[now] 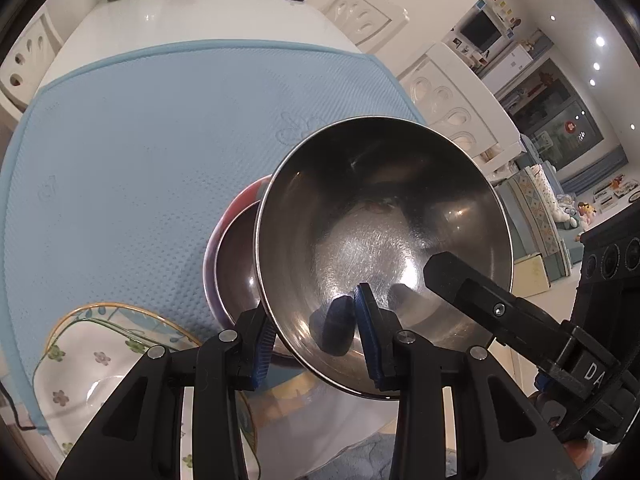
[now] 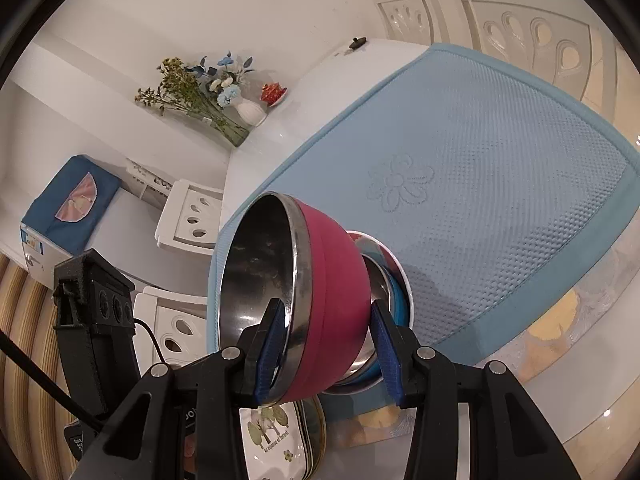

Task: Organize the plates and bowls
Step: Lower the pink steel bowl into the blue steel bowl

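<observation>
I have the left gripper (image 1: 316, 344) clamped on the near rim of a bowl (image 1: 384, 248): one blue pad inside, one outside. It is steel inside, scratched and shiny, and it hangs tilted over the mat (image 1: 132, 152), mouth toward my camera. In the right wrist view its outside is magenta with a steel rim band.

The right gripper (image 2: 328, 352) straddles the same bowl; its left pad sits inside the rim, while the right pad stands by the bowl's base, and I cannot tell whether that pad touches.

Just under the bowl sit stacked bowls (image 1: 236, 256), steel inside with red, blue and white showing, near the mat's front edge. A stack of floral plates (image 1: 100, 356) lies at the mat's front-left corner, overhanging its edge.

Beyond the bowls the mat lies bare to its far edge. White chairs (image 1: 452, 108) stand along the table's right side.
</observation>
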`<state>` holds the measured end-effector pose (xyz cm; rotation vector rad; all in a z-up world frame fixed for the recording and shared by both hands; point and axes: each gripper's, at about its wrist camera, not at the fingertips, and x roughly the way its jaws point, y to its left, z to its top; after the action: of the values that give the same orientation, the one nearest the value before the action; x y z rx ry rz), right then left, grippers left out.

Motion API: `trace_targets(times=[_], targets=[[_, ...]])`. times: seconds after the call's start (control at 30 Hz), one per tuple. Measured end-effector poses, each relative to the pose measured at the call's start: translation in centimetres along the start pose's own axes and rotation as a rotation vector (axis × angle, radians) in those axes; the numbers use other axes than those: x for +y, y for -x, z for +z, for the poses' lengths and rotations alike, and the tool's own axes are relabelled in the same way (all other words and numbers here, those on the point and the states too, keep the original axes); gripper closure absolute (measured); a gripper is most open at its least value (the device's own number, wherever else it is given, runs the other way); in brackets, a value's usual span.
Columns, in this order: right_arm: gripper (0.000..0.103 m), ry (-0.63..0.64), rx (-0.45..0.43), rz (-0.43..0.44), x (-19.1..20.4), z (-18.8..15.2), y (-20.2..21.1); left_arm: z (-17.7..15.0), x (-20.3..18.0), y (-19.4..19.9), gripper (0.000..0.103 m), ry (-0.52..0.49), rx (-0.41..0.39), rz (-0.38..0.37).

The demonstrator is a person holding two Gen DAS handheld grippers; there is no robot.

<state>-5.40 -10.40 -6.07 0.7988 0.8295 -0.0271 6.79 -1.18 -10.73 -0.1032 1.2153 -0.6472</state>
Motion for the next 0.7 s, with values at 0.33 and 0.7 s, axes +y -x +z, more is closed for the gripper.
trace_targets(times=[0.33, 0.7], targets=[[0.06, -0.014, 0.033, -0.002, -0.1, -0.1, -1.0, 0.0, 0.9, -0.1, 0.07, 0.009, 0.012, 0.009], [0.059, -0.001, 0.087, -0.013, 0.7, 0.0, -2.7, -0.8, 1.2, -0.3, 0.067, 0.026, 0.026, 0.039]])
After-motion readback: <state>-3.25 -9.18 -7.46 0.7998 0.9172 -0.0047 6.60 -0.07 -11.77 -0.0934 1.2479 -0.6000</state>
